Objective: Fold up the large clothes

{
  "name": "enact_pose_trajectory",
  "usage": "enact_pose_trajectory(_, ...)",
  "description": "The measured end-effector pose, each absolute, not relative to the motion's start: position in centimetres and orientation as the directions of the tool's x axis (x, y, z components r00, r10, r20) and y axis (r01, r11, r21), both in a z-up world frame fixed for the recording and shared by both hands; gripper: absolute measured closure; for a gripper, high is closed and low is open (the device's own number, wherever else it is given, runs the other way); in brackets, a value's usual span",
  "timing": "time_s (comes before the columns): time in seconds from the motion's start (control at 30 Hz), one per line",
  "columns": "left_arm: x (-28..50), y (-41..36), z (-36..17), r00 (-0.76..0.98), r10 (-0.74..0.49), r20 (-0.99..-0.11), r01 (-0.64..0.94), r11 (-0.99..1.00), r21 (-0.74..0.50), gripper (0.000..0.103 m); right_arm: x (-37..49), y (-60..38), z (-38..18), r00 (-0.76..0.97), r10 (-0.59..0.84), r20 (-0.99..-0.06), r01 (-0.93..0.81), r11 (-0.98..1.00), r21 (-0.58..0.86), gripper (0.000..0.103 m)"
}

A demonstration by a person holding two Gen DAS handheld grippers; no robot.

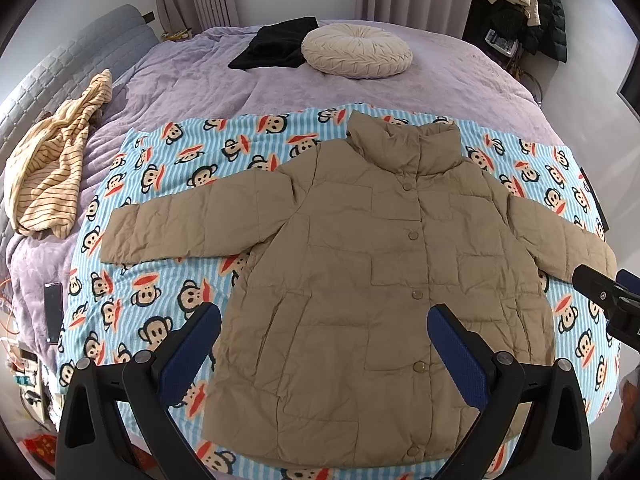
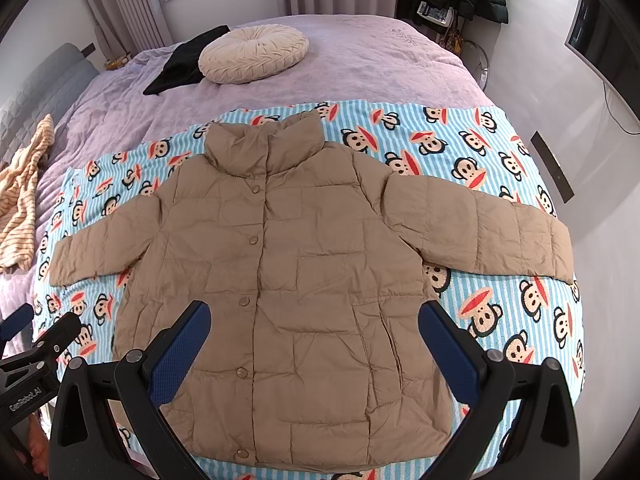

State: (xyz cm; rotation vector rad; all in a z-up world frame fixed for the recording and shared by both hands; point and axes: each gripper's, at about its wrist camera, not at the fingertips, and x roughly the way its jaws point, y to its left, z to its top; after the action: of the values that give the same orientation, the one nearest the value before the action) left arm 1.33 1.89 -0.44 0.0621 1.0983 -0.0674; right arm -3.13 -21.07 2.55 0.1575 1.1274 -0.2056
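Note:
A tan quilted puffer jacket (image 1: 360, 272) lies flat and face up on a blue striped monkey-print blanket (image 1: 168, 280), buttoned, collar away from me, both sleeves spread out. It also shows in the right wrist view (image 2: 304, 280). My left gripper (image 1: 324, 328) is open and empty, held above the jacket's lower left part. My right gripper (image 2: 314, 328) is open and empty above the jacket's lower middle. The right gripper shows at the right edge of the left wrist view (image 1: 608, 300); the left gripper shows at the left edge of the right wrist view (image 2: 36, 344).
The blanket lies on a purple bed (image 1: 460, 76). A round cream cushion (image 1: 356, 50) and a black garment (image 1: 276, 44) lie at the far side. A yellow striped garment (image 1: 56, 168) lies at the left. A phone (image 1: 53, 312) lies near the left edge. Coats (image 1: 520, 12) hang at back right.

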Motion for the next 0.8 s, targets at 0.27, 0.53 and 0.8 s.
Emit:
enact_pose_trajectory(0.27, 0.7, 2.6, -1.0, 0.448, -0.038, -0.893, 0.077, 0.997, -0.004, 0.0, -3.1, -20.9, 2.5, 0.408, -0.086, -0.909, 0.243, 0.97, 0.017, 0.0)
enact_pose_trajectory(0.53, 1.2, 4.3, -1.7, 0.419, -0.072, -0.905, 0.054, 0.997, -0.054, 0.0, -2.9, -20.5, 2.1, 0.391, -0.08, -0.917, 0.238, 0.971, 0.017, 0.0)
enact_pose_trajectory(0.8, 3.0, 8.6, -5.2, 0.369, -0.124, -0.921, 0.004, 0.991, -0.132, 0.0, -2.8, -19.0, -0.4, 0.376, 0.023, -0.926, 0.223, 0.968, 0.114, 0.0)
